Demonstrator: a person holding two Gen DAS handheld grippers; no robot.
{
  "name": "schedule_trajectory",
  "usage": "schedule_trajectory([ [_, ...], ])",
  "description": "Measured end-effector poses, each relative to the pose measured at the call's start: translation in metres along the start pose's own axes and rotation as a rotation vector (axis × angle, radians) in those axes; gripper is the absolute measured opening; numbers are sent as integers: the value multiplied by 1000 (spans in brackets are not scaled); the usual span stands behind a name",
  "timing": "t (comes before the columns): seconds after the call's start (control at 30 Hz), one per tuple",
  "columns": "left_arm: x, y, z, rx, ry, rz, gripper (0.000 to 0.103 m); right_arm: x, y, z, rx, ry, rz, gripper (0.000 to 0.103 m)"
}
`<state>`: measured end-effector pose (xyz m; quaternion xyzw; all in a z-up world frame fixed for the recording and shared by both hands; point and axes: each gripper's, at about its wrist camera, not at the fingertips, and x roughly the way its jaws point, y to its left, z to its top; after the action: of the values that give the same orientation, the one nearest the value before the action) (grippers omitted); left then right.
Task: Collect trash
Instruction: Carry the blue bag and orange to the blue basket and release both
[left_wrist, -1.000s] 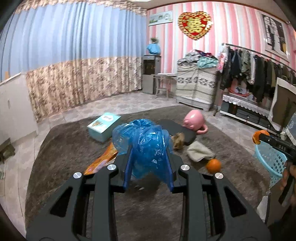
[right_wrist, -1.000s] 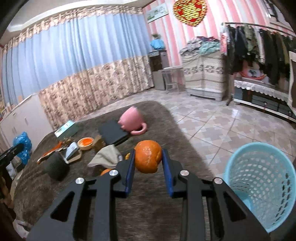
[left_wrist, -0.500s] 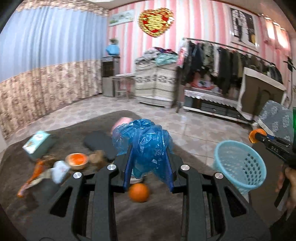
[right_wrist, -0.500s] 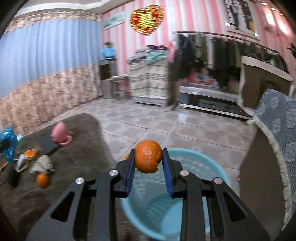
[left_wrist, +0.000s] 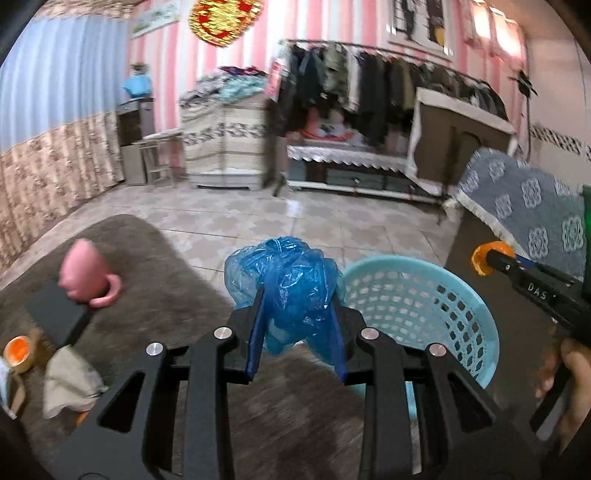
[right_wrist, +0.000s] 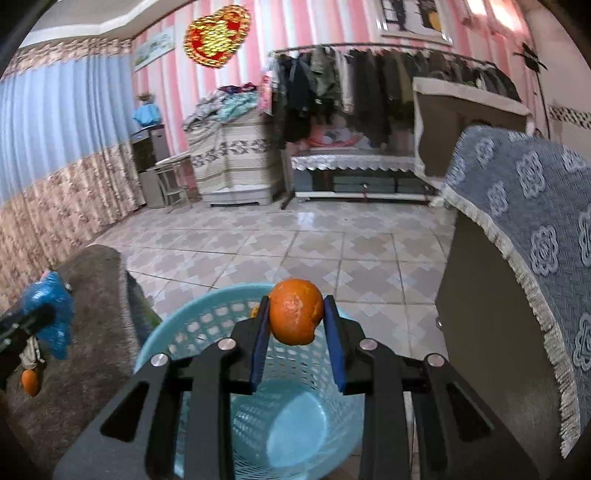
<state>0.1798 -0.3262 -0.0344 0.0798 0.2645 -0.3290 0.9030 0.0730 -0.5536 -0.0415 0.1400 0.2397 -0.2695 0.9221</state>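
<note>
My left gripper (left_wrist: 295, 325) is shut on a crumpled blue plastic bag (left_wrist: 284, 280), held just left of the light blue mesh basket (left_wrist: 424, 306). My right gripper (right_wrist: 295, 317) is shut on an orange peel (right_wrist: 295, 312), held right above the open basket (right_wrist: 207, 325), whose bottom looks bare. The right gripper with the peel (left_wrist: 487, 256) also shows at the right of the left wrist view. The blue bag (right_wrist: 50, 314) shows at the left of the right wrist view.
On the brown rug (left_wrist: 155, 266) lie a pink mug (left_wrist: 86, 275), a black pad (left_wrist: 55, 310), a grey cloth (left_wrist: 66, 376), an orange-filled cap (left_wrist: 16, 350) and an orange (right_wrist: 30, 382). A cabinet with a grey patterned cover (right_wrist: 517, 236) stands right of the basket.
Both grippers have swung right from the rug toward the basket. The right gripper now holds the peel over the basket's opening; the left brought the bag beside its rim.
</note>
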Motion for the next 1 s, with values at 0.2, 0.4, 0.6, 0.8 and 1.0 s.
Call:
schedule_trajectory([
  [0.2, 43, -47, 5, 62, 36, -73, 30, 3, -11, -3, 35, 6, -13, 29],
  [0.4, 64, -66, 12, 89, 31, -25, 80, 8, -15, -2, 52, 17, -10, 29],
  [0.6, 53, -33, 15, 33, 16, 57, 93, 6, 0, -1, 31, 19, 4, 29],
  [0.8, 24, 20, 8, -62, -12, 169, 97, 9, 27, -3, -8, 28, 27, 29],
  [1.0, 3, 59, -1, -150, 2, 216, 97, 18, 39, -6, 1, 49, 54, 39],
])
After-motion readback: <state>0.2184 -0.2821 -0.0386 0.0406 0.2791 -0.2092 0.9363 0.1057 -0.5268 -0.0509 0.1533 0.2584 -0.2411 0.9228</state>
